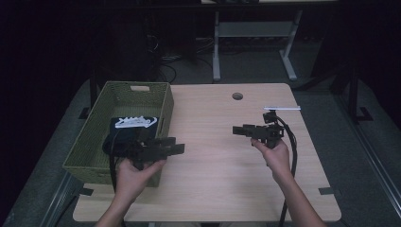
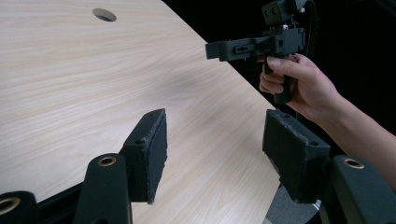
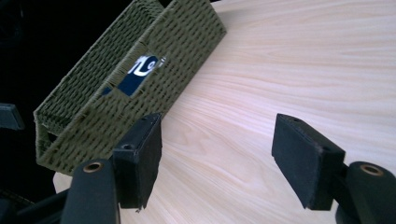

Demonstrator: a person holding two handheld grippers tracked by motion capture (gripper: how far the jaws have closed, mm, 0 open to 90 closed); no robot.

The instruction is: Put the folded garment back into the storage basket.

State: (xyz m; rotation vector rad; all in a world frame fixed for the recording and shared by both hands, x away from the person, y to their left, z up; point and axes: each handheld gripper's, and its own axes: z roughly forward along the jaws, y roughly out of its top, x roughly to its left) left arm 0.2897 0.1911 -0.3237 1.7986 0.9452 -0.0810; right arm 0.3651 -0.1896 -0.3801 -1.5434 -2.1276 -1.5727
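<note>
Inside the green woven basket at the table's left edge lies my dark folded garment, soft and light; I'd pinch a fold, left gripper and right gripper both gaping, empty.

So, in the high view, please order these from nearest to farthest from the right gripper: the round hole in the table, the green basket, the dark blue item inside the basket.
From the right gripper:
1. Round hole, just beyond it.
2. Green basket, across the table, at the left edge.
3. Dark blue item, inside the basket.
</note>
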